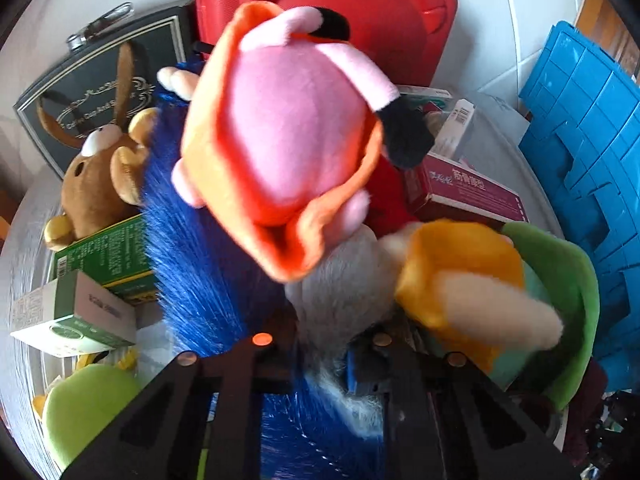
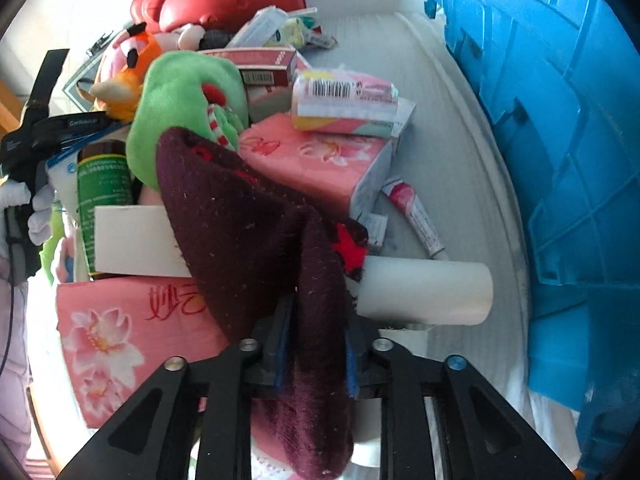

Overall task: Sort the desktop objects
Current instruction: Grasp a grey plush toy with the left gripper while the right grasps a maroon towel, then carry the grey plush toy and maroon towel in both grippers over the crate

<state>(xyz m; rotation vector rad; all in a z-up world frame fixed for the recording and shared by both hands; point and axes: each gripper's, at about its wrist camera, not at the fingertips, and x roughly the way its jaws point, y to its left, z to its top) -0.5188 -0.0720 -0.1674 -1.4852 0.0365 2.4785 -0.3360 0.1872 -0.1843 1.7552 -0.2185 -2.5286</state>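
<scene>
My left gripper (image 1: pixel 308 364) points down into a heap of plush toys and is shut on the long fur of a blue furry plush (image 1: pixel 192 248), with grey fur (image 1: pixel 344 292) bunched at the same pads. A pink and orange plush (image 1: pixel 280 140) lies on top, just beyond the fingers. My right gripper (image 2: pixel 314 364) stands slightly open. A dark maroon knitted cloth (image 2: pixel 240 232) hangs loosely between its blue pads and drapes over the pile. Behind the cloth sits a green plush (image 2: pixel 180 100).
Blue crate (image 1: pixel 580 160) (image 2: pixel 560 120) on the right. Red case (image 1: pixel 360 12) at the back, brown bear (image 1: pixel 100 184), green box (image 1: pixel 108 256), maroon box (image 1: pixel 464 192). Pink tissue packs (image 2: pixel 312 160), white roll (image 2: pixel 428 292), tube (image 2: pixel 416 216), green bottle (image 2: pixel 104 184). A white-gloved hand (image 2: pixel 40 208) at the left.
</scene>
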